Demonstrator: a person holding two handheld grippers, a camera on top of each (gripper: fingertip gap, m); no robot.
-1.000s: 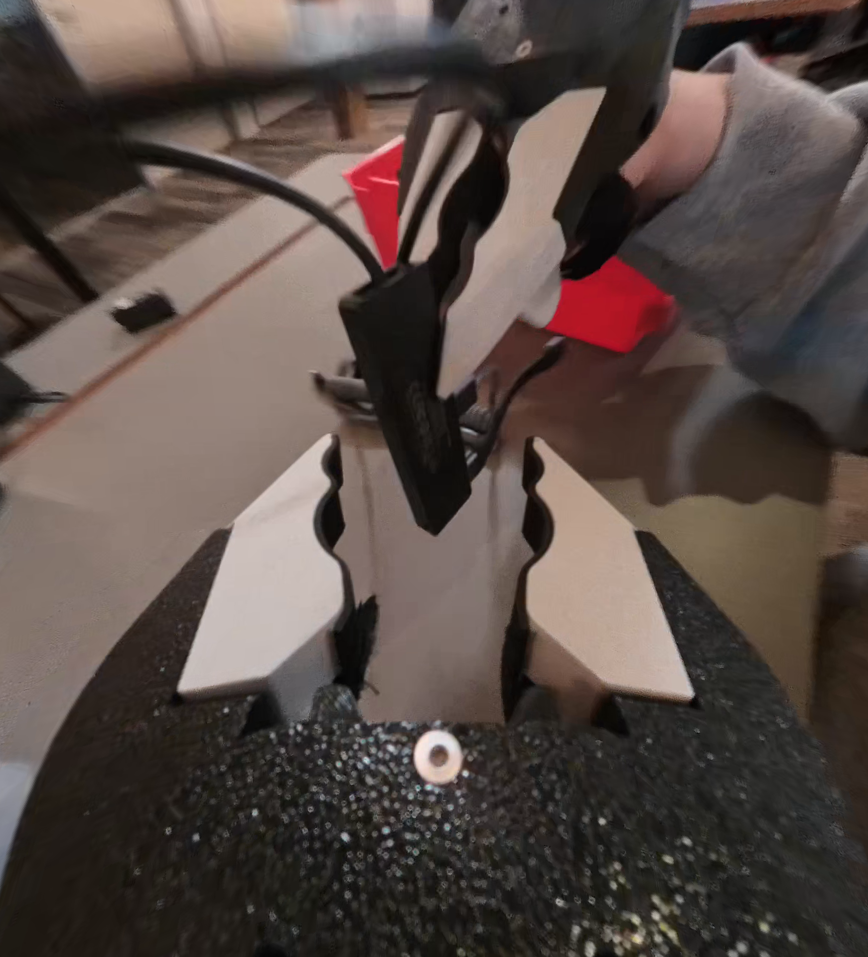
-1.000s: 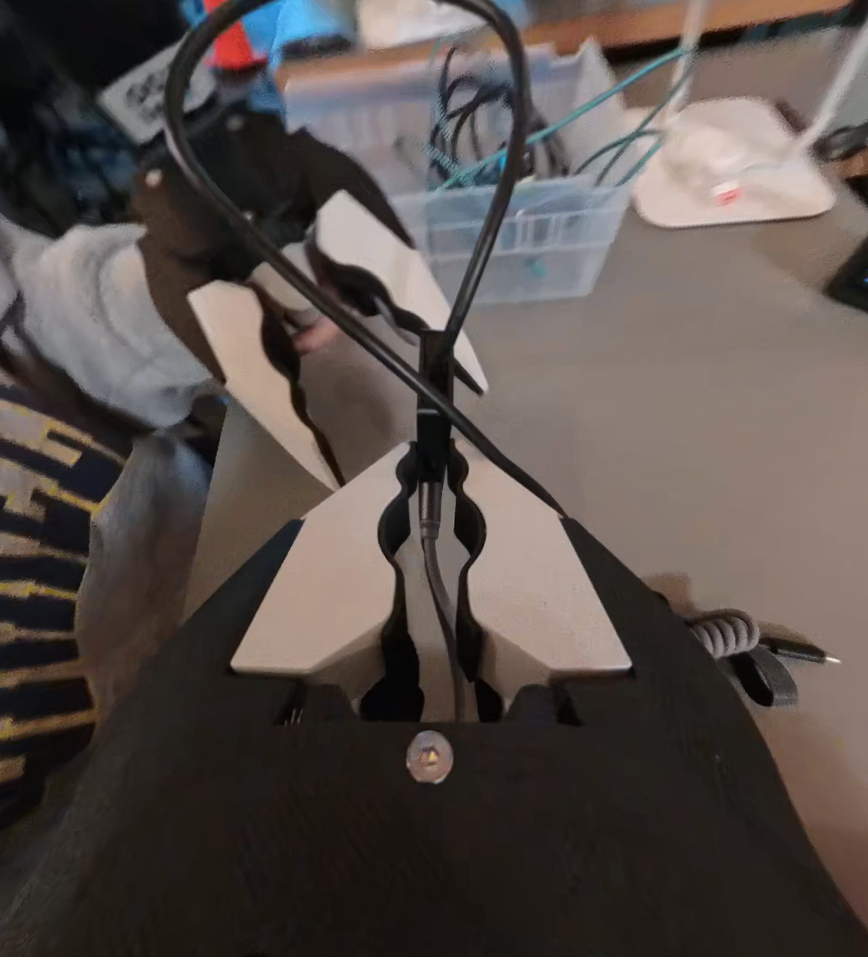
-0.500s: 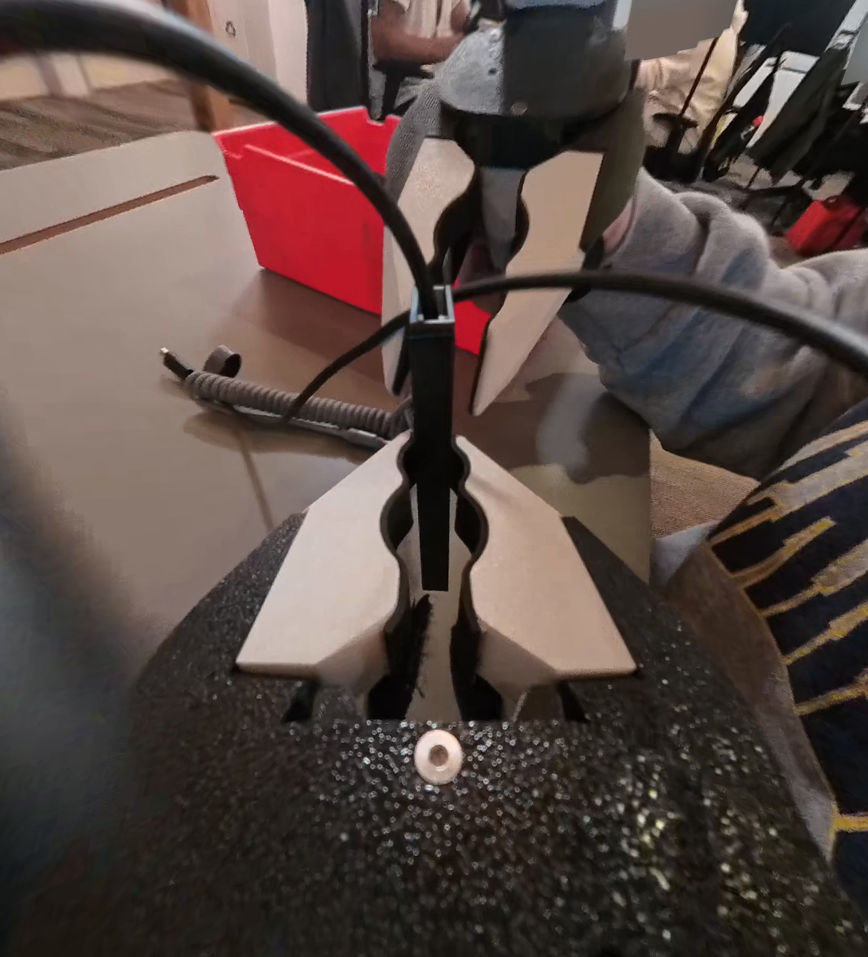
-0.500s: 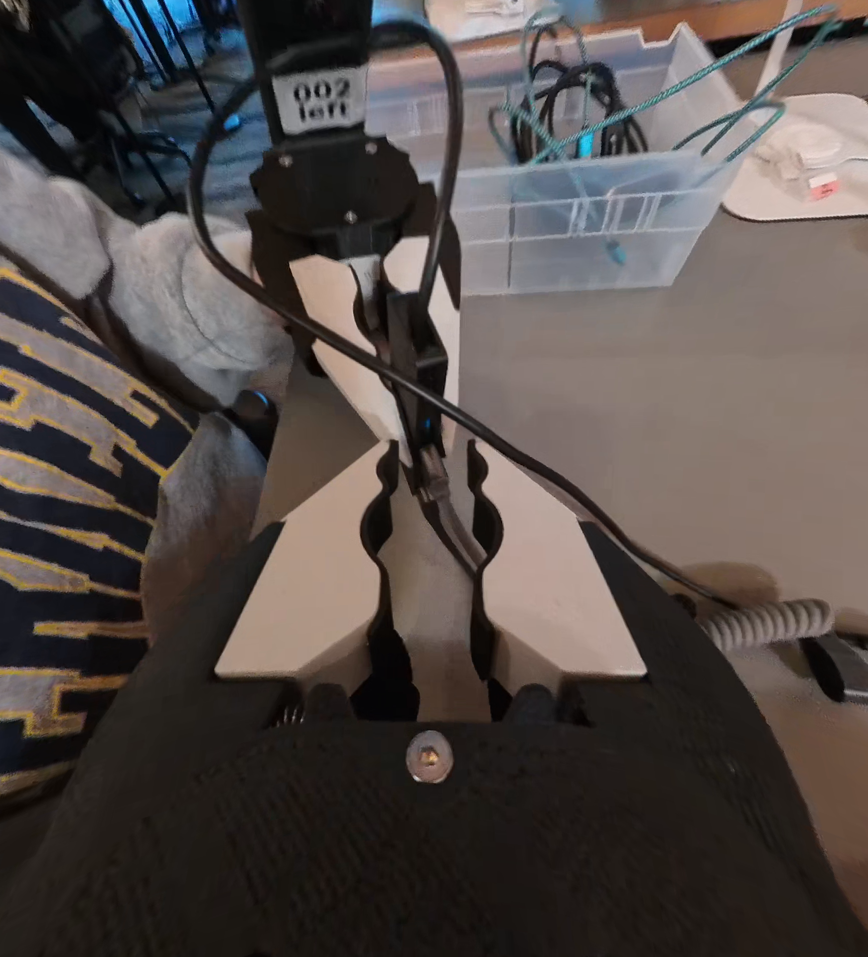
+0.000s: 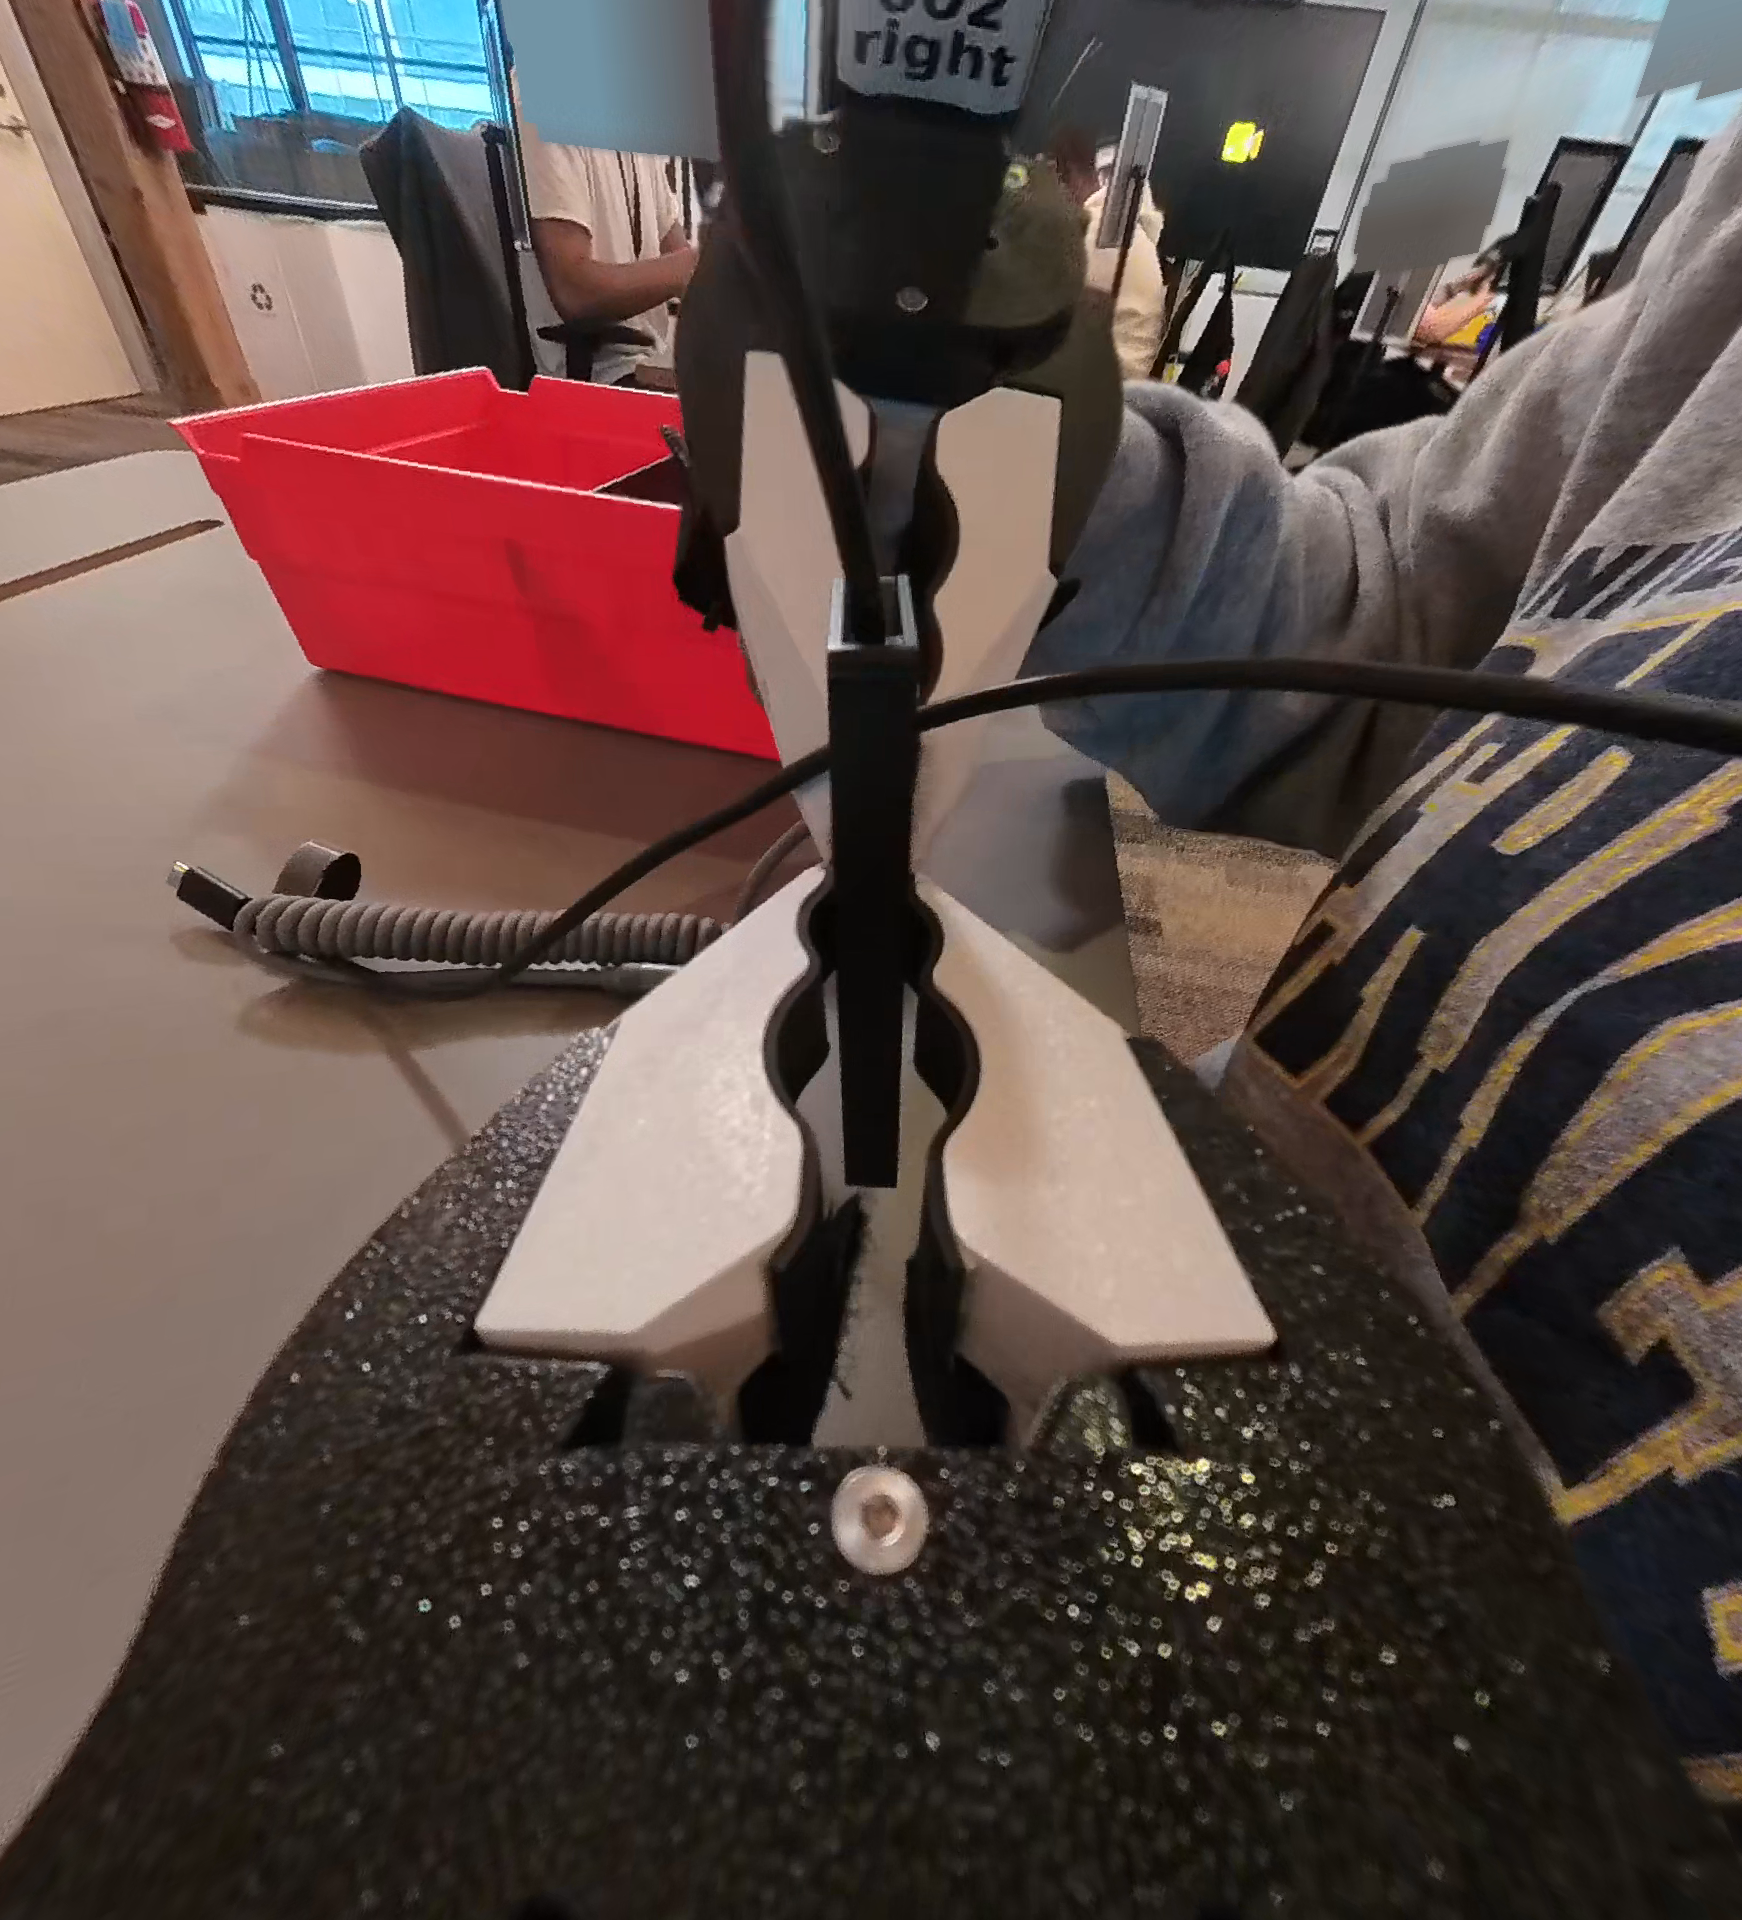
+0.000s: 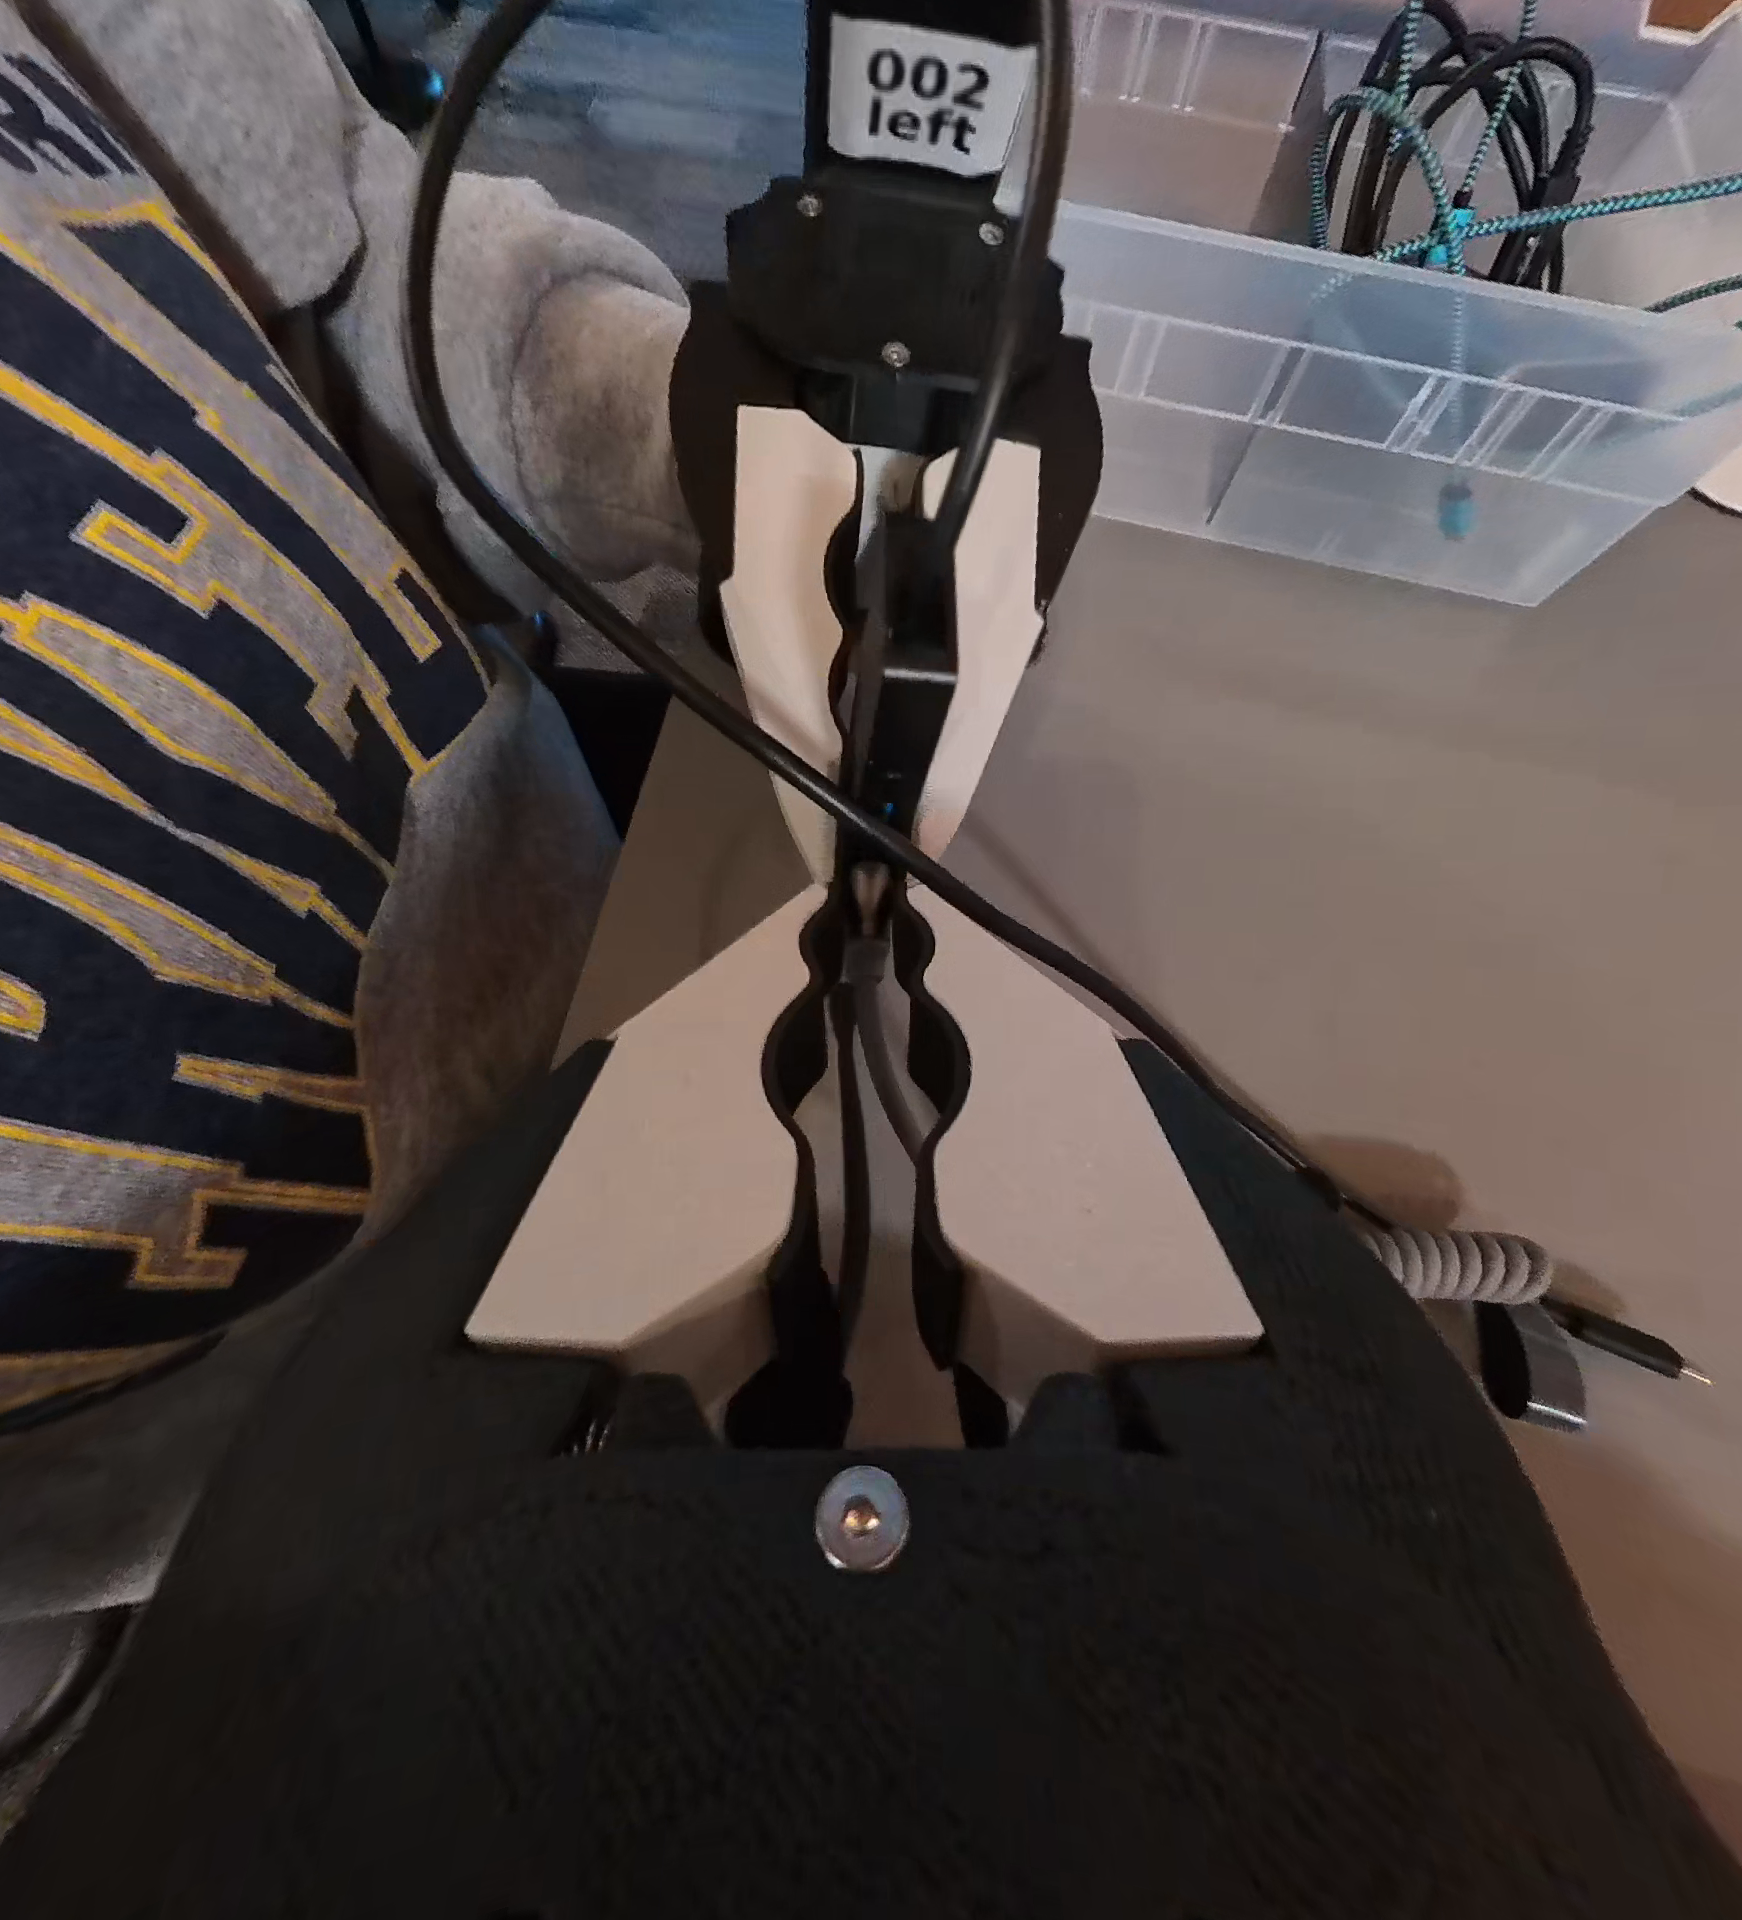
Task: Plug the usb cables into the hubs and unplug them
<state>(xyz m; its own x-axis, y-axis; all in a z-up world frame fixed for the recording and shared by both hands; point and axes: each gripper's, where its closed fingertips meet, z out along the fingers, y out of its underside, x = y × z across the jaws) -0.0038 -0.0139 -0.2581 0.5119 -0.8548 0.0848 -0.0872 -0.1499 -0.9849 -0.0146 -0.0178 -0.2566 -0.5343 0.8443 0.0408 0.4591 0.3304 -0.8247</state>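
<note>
My left gripper (image 5: 872, 904) is shut on a slim black USB hub (image 5: 872, 987), held edge-on above the table. The hub's thin black lead (image 5: 825, 416) rises from its far end and loops round. My right gripper (image 6: 865, 914) is shut on the plug of a grey USB cable (image 6: 865, 961). The plug's tip meets the near end of the hub (image 6: 908, 717); I cannot tell how far it is in. The two grippers face each other tip to tip: the right one (image 5: 877, 800) shows in the left wrist view, the left one (image 6: 882, 821) in the right wrist view.
A red bin (image 5: 472, 540) stands on the brown table (image 5: 119, 1039) behind a coiled grey cable (image 5: 472, 930), which also shows in the right wrist view (image 6: 1449, 1262). A clear bin (image 6: 1366, 436) holds several cables. The person's grey sweatshirt (image 6: 119, 727) is close by. Both grippers' tips are close together, under 4 cm apart.
One second ago my left gripper was open with the hub hanging between its fingers. It has since shut on the hub. Both grippers have swung into line, tip to tip.
</note>
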